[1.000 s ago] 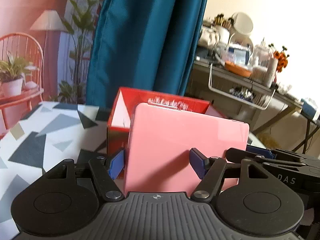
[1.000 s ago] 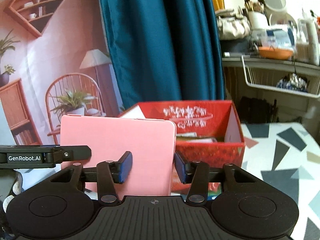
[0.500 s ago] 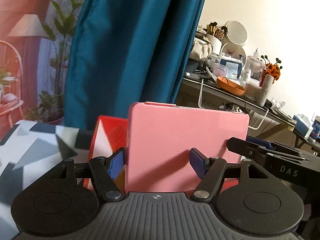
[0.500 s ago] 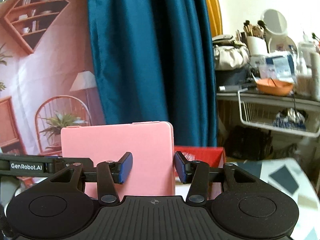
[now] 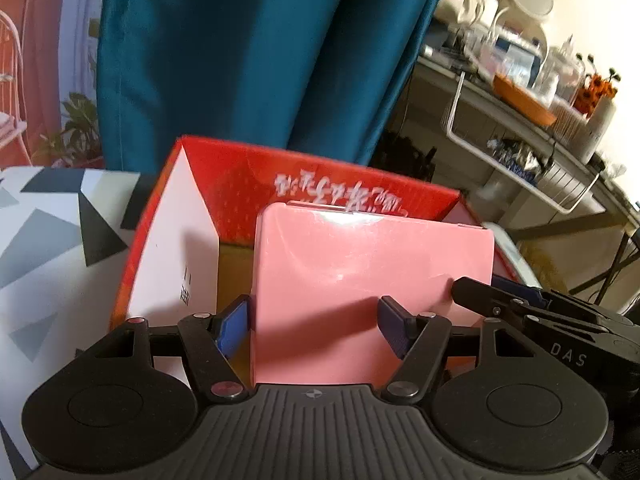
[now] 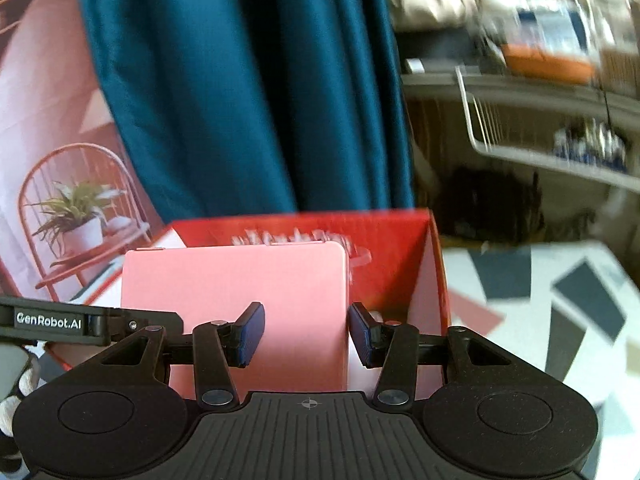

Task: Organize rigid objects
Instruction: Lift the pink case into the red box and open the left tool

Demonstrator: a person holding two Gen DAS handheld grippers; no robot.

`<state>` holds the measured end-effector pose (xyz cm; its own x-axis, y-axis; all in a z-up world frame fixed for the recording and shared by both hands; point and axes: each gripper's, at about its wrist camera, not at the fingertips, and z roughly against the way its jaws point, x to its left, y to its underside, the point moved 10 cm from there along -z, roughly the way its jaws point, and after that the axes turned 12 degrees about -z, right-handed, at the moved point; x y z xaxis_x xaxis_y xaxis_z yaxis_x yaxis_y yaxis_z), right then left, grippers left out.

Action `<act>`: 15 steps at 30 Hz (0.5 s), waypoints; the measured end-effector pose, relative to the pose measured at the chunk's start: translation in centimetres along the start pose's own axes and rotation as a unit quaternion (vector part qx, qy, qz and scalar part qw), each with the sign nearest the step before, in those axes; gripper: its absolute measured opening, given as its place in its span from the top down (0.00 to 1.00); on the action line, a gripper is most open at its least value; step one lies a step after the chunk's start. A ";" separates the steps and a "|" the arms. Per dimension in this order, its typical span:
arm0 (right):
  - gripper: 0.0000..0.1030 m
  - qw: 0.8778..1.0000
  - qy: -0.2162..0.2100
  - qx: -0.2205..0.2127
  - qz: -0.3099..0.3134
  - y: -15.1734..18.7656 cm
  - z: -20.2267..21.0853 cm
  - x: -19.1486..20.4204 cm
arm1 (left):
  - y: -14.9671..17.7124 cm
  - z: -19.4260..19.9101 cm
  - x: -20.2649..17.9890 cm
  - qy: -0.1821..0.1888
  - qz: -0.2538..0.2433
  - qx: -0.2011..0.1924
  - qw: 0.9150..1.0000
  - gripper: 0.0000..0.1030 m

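Both grippers clamped on pink case, poised over red box just ahead; lowering in, release left

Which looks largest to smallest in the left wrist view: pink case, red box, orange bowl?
1. red box, though the case hides part of it
2. pink case, nearer the camera, so the order is unsure
3. orange bowl, far off on the shelf

A big blue curtain hangs behind. A messy shelf stands on the right. The table has grey and white shapes.
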<state>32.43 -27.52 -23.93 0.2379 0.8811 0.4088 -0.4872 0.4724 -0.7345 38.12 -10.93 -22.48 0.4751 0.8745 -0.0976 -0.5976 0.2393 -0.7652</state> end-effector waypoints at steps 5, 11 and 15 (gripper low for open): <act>0.56 0.999 0.025 0.013 0.026 1.0 -1.4 0.1 | 0.3 -1.6 0.9 -0.005 0.008 0.020 1.000 0.29; 0.54 0.997 0.045 0.028 0.047 1.7 -2.3 0.5 | 0.7 -2.0 1.0 -0.022 -0.019 0.025 0.999 0.32; 0.41 0.998 0.040 0.015 0.049 1.3 -1.6 1.0 | -0.3 -0.5 1.0 -0.025 -0.024 -0.004 0.999 0.30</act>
<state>33.40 -26.01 -25.40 0.2532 0.9228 0.2903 -0.5365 0.3836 -0.7517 39.12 -10.31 -22.64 0.4707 0.8818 -0.0290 -0.5695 0.2785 -0.7734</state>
